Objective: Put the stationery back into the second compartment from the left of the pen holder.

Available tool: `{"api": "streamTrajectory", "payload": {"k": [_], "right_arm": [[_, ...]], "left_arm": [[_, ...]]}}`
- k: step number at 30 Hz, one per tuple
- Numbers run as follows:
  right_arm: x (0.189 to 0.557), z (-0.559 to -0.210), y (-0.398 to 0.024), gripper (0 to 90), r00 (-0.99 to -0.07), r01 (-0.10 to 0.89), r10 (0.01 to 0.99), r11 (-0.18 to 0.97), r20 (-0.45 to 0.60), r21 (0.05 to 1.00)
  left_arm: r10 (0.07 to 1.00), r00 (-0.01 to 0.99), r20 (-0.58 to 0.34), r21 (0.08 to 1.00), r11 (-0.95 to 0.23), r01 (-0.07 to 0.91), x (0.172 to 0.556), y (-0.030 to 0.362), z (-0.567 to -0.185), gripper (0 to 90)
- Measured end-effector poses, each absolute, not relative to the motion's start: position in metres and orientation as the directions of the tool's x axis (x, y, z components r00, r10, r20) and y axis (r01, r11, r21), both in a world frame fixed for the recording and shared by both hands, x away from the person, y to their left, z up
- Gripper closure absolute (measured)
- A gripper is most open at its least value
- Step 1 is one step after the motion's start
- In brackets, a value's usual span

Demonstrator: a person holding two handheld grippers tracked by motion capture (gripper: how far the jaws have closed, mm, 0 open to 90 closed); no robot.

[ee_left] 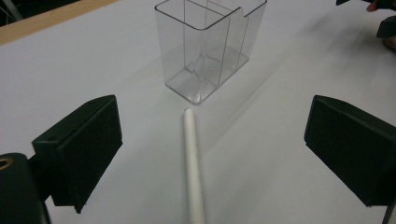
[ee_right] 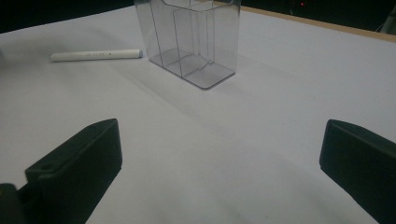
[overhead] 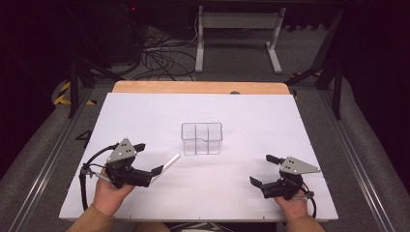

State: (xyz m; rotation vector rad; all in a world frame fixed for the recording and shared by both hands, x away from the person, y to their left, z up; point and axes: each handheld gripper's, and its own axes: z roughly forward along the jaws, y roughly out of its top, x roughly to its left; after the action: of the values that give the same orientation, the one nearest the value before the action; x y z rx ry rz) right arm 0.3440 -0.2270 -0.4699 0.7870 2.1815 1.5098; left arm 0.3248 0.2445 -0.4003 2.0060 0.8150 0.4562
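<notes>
Risk: my left tongs [ee_left: 212,154] gape w/ pen [ee_left: 193,168] unclamped between; it may roll. Right tongs [ee_right: 219,163] apart, empty.

White pen [ee_left: 192,158], clear organizer [ee_left: 208,44], black fingers [ee_left: 81,149].

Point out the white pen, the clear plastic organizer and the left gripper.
white pen [ee_left: 192,163]: left gripper view, middle of its barrel.
clear plastic organizer [overhead: 201,138]: high view, its front wall.
left gripper [overhead: 148,158]: high view, midway between its fingers.

Both hands hold a tool low, left tool [overhead: 147,158] and right tool [overhead: 261,169] gaping wide.
</notes>
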Motion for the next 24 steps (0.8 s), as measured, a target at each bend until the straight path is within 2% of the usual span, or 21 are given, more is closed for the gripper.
{"api": "streamTrajectory", "payload": {"k": [6,14,24], "right_arm": [[0.342,-0.468,-0.227,0.0,-0.794,0.208,0.608,0.269,0.001,0.940],[0.343,-0.470,-0.226,0.0,-0.788,0.234,0.615,0.274,0.017,0.933],[0.343,-0.470,-0.226,0.0,-0.791,0.234,0.612,0.279,0.015,0.931]], "left_arm": [[0.691,0.721,-0.050,0.808,-0.396,0.435,0.336,0.241,-0.400,5.1],[0.707,0.707,0.020,0.770,-0.462,0.441,0.343,0.230,-0.396,5.8],[0.704,0.708,-0.048,0.723,-0.465,0.511,0.360,0.222,-0.401,6.5]]}}
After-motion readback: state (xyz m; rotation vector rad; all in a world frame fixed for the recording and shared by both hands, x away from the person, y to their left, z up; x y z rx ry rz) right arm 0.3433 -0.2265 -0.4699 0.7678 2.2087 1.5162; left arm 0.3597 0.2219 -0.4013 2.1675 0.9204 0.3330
